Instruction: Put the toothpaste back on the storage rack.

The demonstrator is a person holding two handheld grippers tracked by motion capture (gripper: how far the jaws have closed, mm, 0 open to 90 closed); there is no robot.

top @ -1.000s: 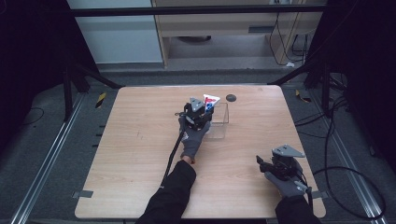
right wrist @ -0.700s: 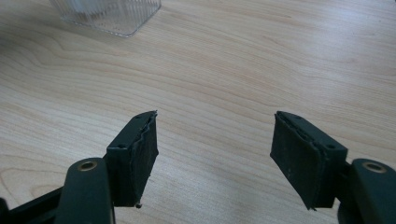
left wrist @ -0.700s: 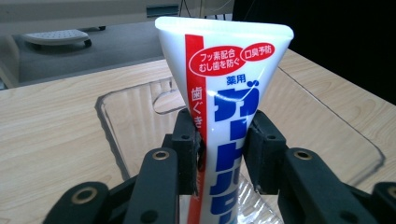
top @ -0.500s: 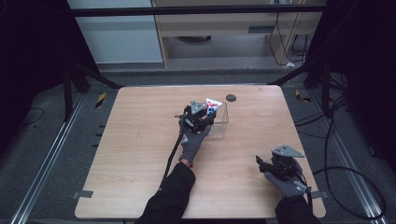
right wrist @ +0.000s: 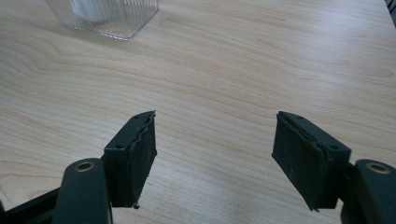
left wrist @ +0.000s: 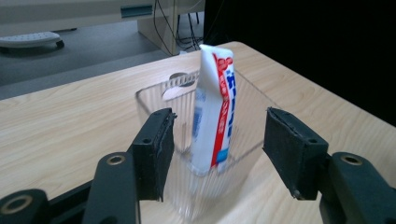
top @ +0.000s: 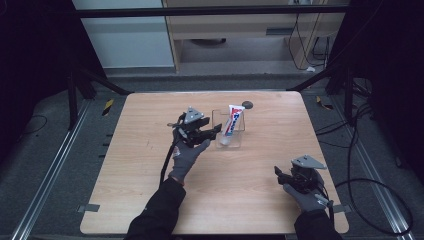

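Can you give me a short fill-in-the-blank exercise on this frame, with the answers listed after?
1. The toothpaste tube stands inside a clear plastic ____.
2. The left gripper has its jaws ____, with nothing held between them.
3. The right gripper is held over bare ____ near the table's front right corner.
4. The tube's crimped flat end points ____.

Missing words: container; open; wood; up

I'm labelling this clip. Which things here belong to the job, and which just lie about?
In the job:
toothpaste tube, standing in the clear bin
left tool, open beside the bin

Lying about:
right tool, open, idle
dark disc
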